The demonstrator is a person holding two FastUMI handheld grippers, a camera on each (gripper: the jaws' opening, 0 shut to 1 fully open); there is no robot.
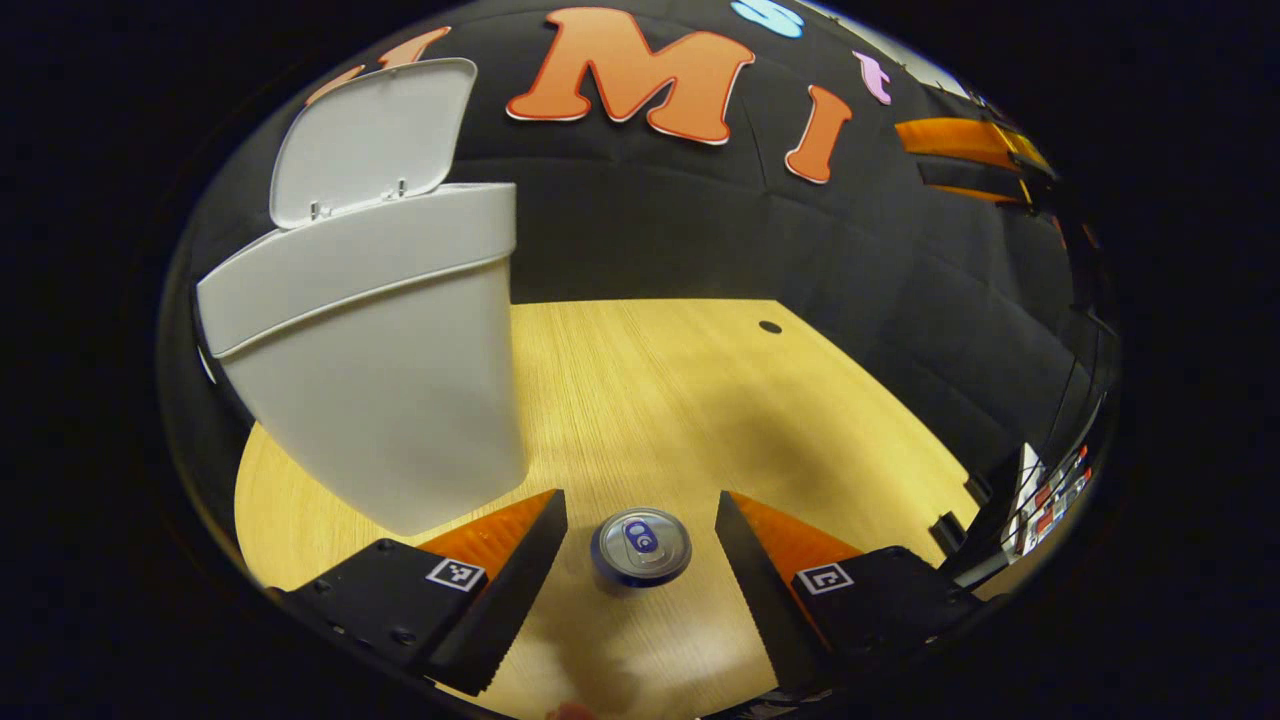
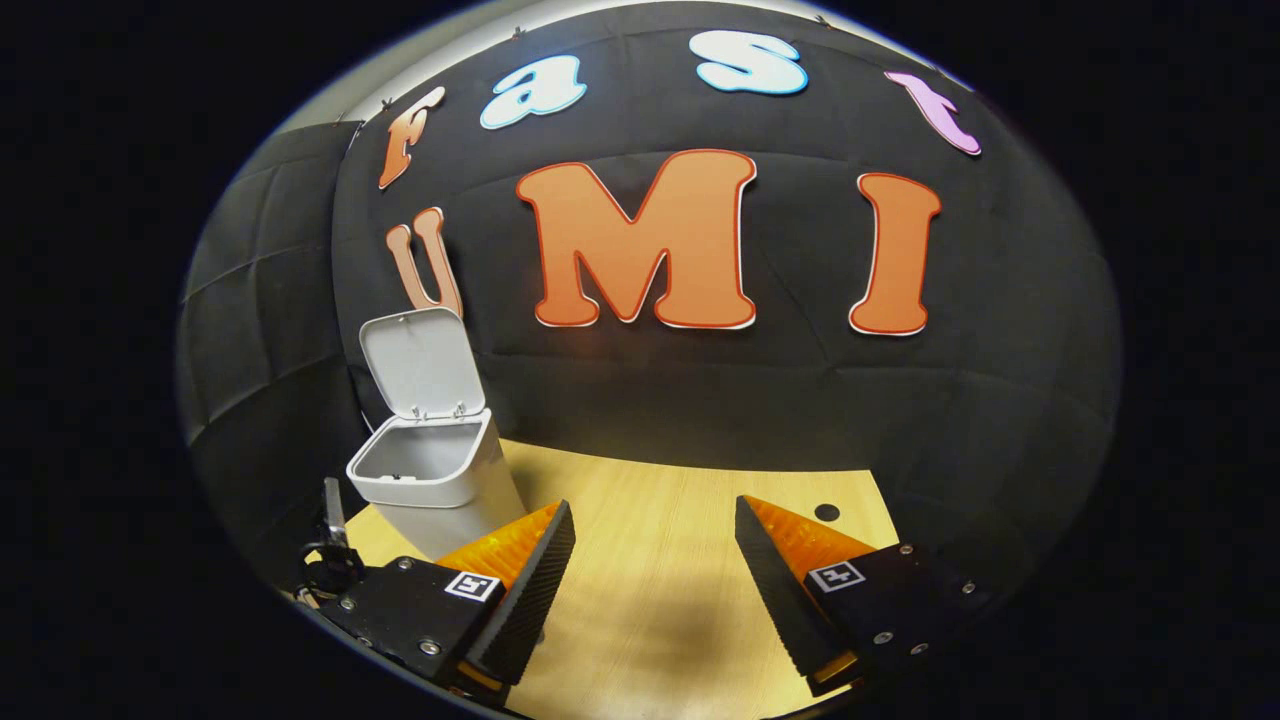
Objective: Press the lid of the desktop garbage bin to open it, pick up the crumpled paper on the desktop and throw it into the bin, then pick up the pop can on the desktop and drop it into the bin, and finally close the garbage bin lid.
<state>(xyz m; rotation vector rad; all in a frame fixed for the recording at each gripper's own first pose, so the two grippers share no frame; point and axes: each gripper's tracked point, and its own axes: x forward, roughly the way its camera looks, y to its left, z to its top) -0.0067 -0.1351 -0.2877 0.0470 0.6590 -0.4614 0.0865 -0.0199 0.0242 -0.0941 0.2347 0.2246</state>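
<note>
Left gripper view looks down on the pop can point(image 1: 641, 546), standing upright on the wooden worktop point(image 1: 700, 400) between the spread fingers of the left tongs point(image 1: 641, 570), which touch nothing. The garbage bin point(image 1: 380, 360) stands just beside them, to the left in this view, with its lid point(image 1: 372, 140) tipped up and back.

By that lid, the opening press is judged done. No crumpled paper lies on the stretch of worktop that either camera covers, so it has probably gone into the bin already, though the inside seen in the right gripper view is too small and shaded to confirm it. The can is the step in hand: it is bracketed but not gripped. Lifting it, dropping it in and shutting the lid are left.

Right gripper view shows the right tongs point(image 2: 655, 560) held wide apart and empty over bare worktop, with the bin point(image 2: 440, 480) off to their left and its mouth open.

Counted: one bin, one lid, one can, two tongs, and one small dark hole point(image 2: 827, 512) in the worktop near its far edge.
</note>
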